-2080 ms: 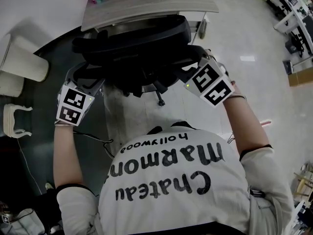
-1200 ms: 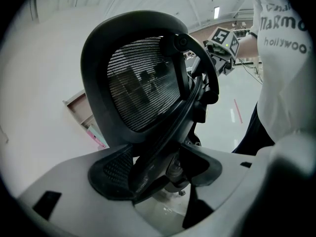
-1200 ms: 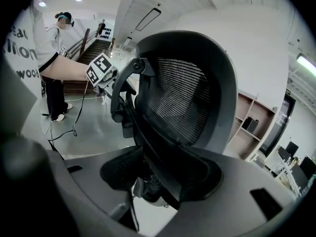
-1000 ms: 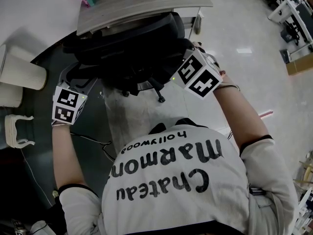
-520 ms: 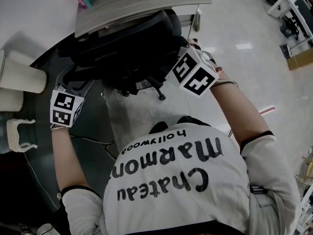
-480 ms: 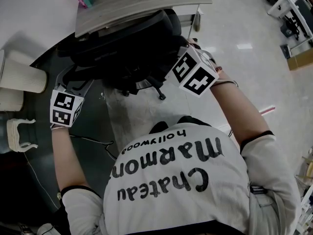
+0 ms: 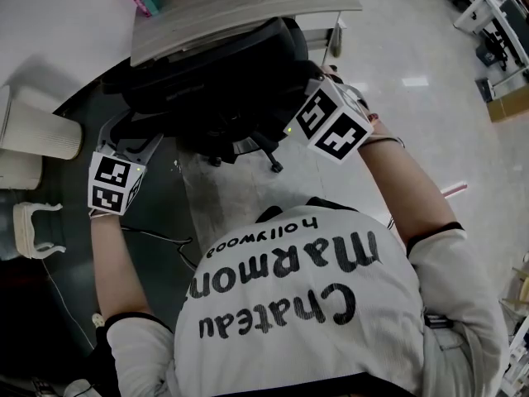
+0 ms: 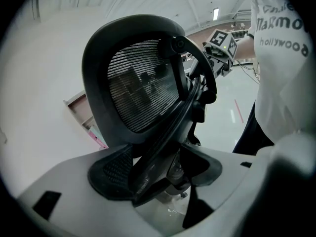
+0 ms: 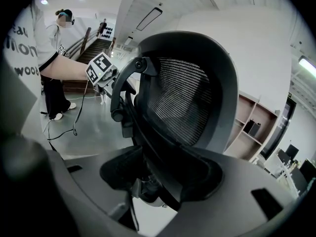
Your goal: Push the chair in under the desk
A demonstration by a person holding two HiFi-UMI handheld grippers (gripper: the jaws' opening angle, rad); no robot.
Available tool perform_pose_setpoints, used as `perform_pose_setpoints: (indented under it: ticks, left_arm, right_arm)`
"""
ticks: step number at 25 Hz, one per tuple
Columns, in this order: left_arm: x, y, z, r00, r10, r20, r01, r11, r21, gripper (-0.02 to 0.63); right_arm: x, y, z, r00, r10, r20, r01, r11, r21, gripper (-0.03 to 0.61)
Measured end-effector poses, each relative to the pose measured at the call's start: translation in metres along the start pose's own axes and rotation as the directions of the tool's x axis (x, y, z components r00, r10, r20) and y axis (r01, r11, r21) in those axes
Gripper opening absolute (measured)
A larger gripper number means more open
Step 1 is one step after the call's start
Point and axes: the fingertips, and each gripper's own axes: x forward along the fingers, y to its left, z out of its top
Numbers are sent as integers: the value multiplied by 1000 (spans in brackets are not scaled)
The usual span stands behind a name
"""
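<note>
Office chair (image 7: 219,81): black, mesh back, upper centre of frame, its far side overlapped by the bench (image 7: 248,2) edge. Castors still show outside; judged partly in, further pushing left. Left tool (image 8: 158,176) and right tool (image 9: 165,179) each clamp the backrest frame. Versus the earliest frame, the bench covers more of the chair.

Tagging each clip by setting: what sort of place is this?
Probably an open-plan office: a black mesh office chair at a wooden desk, more desks across the shiny floor, and shelves along a wall.
</note>
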Motion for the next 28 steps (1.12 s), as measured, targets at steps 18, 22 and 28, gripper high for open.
perform_pose_setpoints:
  ticks: [18, 22, 28]
  left_arm:
    - [1, -3, 3, 998, 51, 48, -52, 998, 28, 302]
    - [2, -3, 6, 993, 77, 84, -81, 996, 41, 305]
    - [5, -1, 6, 991, 97, 88, -100, 994, 39, 310]
  right_arm:
    - [-1, -4, -3, 999, -27, 20, 26, 999, 26, 244]
    - [-2, -8, -2, 998, -47, 40, 46, 999, 28, 252]
    - [-2, -9, -4, 994, -76, 79, 74, 997, 29, 256]
